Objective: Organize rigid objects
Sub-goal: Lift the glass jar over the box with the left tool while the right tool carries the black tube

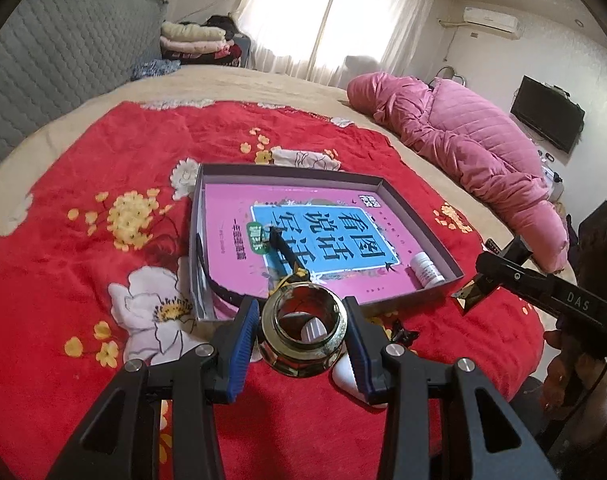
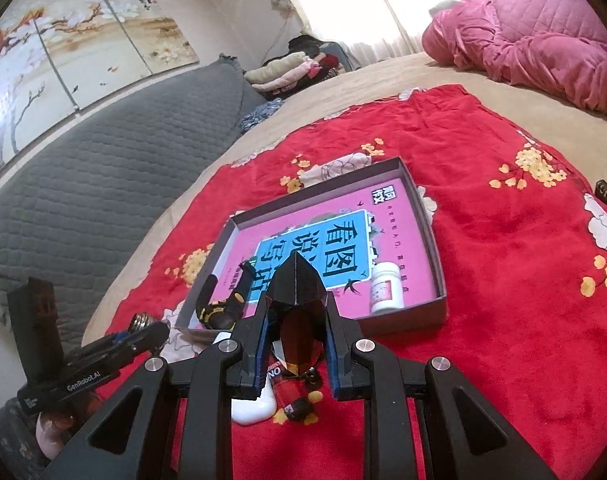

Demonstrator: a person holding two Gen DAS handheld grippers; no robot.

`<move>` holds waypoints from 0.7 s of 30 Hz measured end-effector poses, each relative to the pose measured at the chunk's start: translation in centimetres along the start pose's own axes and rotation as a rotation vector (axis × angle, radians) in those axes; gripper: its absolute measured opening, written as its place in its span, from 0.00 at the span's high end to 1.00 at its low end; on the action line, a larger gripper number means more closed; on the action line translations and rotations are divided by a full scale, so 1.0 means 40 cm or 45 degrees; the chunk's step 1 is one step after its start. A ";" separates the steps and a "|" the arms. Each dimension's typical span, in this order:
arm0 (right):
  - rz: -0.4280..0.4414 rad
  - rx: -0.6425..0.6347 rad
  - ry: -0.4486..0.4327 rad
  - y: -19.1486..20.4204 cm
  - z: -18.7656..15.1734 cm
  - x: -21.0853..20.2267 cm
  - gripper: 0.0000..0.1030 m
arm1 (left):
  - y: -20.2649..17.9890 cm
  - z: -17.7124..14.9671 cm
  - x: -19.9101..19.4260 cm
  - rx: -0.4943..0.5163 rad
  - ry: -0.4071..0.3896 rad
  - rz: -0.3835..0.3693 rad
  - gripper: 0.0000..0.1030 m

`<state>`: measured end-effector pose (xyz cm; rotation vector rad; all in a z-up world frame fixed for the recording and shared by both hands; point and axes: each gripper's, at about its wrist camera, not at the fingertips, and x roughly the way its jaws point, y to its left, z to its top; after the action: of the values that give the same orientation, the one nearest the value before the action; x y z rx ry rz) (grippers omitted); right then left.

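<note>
The rigid objects are split between a shallow box [image 1: 419, 216] and the red floral blanket [image 1: 83, 152] on the bed around it. The box lies open-side up on the blanket, far of both grippers. Its floor is covered by a pink and blue book [image 1: 323, 232], which gives a flat surface for items.

Already inside the box:
- A white pill bottle [image 1: 425, 269] lies on its side in the near right corner, against the wall; this probably stops it rolling.
- A black and yellow tool [image 2: 227, 304] lies along the near left side, partly over the book.

The left gripper [image 1: 303, 334] holds a gold metal ring [image 1: 301, 330]. Its jaws are closed on opposite sides of the ring, whose open bore faces the camera. The ring is held above the blanket just near of the box's near wall. This is judged to be a carry position ahead of placing it in the box.

The right gripper [image 2: 297, 328] holds a dark faceted object [image 2: 299, 300] with a pointed tip. Its jaws are set narrow on the object's flat sides, with the point directed far, toward the box. The flat-side grip probably resists twisting.

Still on the blanket, near of the box:
- A white case [image 2: 252, 410], under the right gripper.
- A small red and black item [image 2: 293, 394], just beside the case; its type cannot be determined.

Judgement: the task is partly complete. The two held objects and the loose items remain outside the box.
</note>
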<state>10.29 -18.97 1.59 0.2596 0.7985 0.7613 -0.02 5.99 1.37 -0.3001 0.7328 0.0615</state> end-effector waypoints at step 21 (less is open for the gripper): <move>-0.047 -0.035 -0.020 0.030 0.031 0.014 0.78 | 0.028 0.044 0.002 -0.040 -0.079 0.002 0.59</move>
<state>10.82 -17.65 2.70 0.2254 0.7753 0.7340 1.01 7.57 2.28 -0.3263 0.6709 0.0832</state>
